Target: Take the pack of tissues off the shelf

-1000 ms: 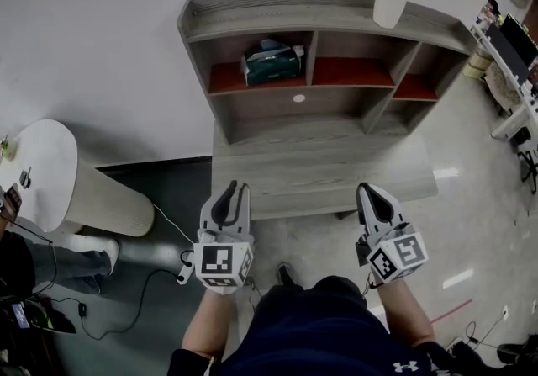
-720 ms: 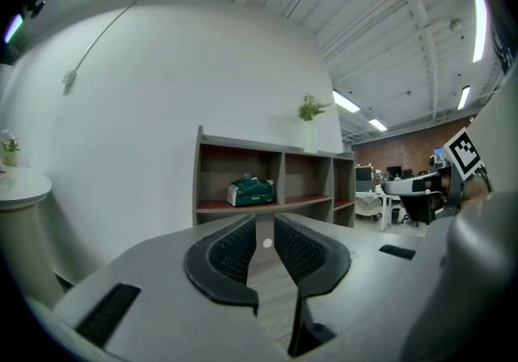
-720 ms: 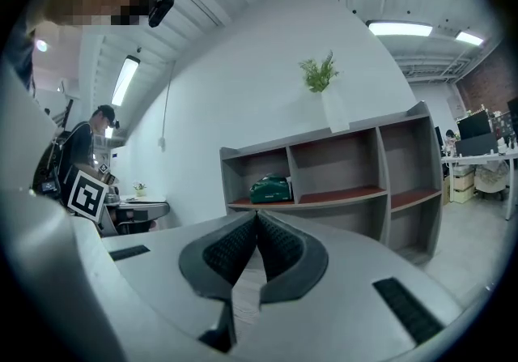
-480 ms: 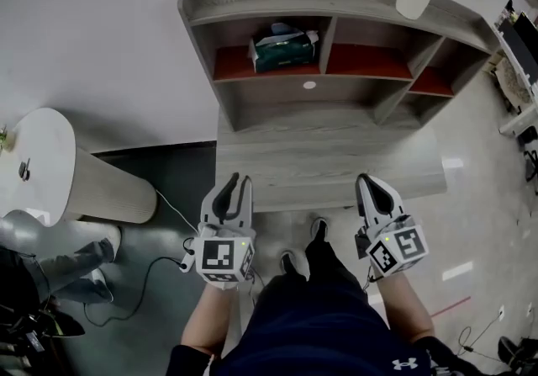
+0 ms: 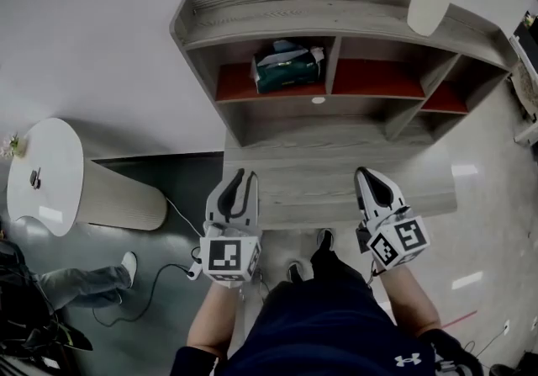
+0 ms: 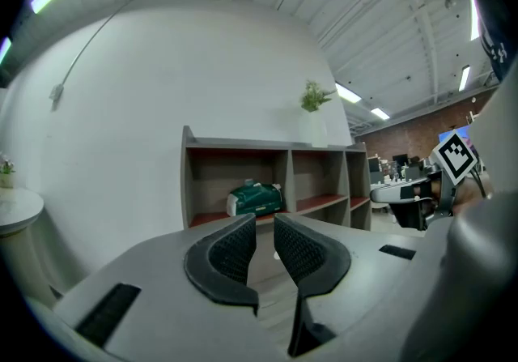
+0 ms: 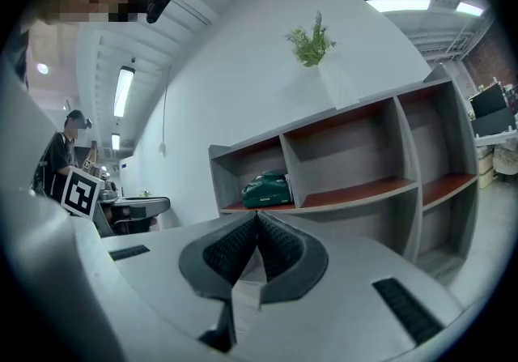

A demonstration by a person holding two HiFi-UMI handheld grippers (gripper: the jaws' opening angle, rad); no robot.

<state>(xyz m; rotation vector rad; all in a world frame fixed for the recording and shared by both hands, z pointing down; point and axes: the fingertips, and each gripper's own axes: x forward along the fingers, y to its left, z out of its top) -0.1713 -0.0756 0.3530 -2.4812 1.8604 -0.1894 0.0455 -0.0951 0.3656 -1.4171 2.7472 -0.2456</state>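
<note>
Left tongs [image 6: 265, 224] ajar, right tongs [image 7: 256, 216] together

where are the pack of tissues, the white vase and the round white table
pack of tissues [image 5: 288, 71]: head view, on the middle of its green wrapper
white vase [image 5: 428, 6]: head view, on its side wall, below the plant
round white table [image 5: 55, 151]: head view, on a bare part of its top

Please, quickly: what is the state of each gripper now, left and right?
Left gripper: slightly open, nothing between its jaws.
Right gripper: closed, holding nothing.
</note>
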